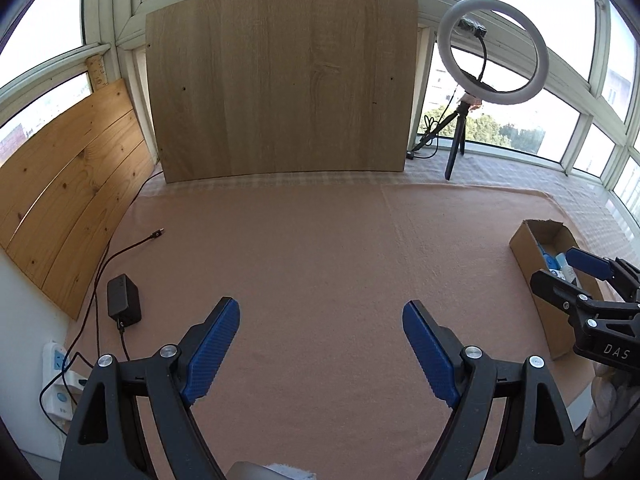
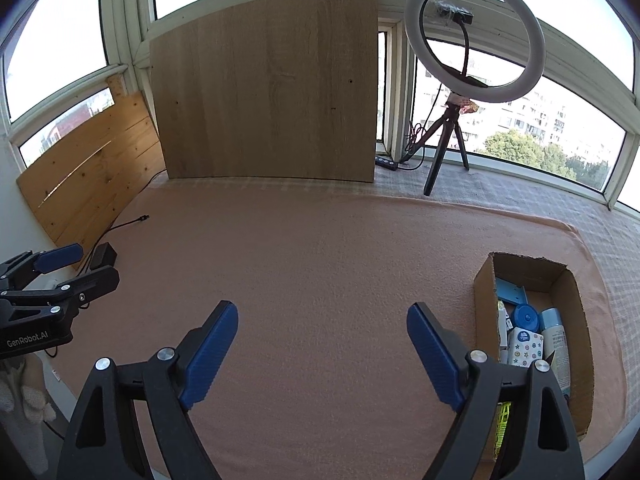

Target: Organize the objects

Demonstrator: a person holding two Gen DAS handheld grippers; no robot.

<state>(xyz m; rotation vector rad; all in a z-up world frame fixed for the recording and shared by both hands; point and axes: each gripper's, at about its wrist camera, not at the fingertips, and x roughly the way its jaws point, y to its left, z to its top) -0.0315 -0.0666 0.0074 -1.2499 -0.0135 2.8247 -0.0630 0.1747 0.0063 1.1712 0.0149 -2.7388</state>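
Note:
An open cardboard box (image 2: 484, 280) lies on the pink cloth (image 2: 320, 240) at the right. It holds several items: a round blue lid (image 2: 526, 318), a light-blue bottle (image 2: 554, 332), a patterned tissue pack (image 2: 526, 346) and a yellow item (image 2: 504, 416). My right gripper (image 2: 322, 308) hangs open over bare cloth just left of the box, nothing between its blue pads. My left gripper (image 1: 320, 308) is open too, over the cloth's middle, empty. In the left wrist view the right gripper (image 1: 568, 270) shows in front of the box (image 1: 524, 256). The left gripper (image 2: 86, 266) appears at the right wrist view's left edge.
A tall wood board (image 1: 280, 80) leans against the windows at the back, a pine panel (image 1: 68, 200) at the left. A ring light on a tripod (image 1: 492, 48) stands at the back right. A black power adapter (image 1: 124, 306) with cables and a white power strip (image 1: 56, 380) lie at the left.

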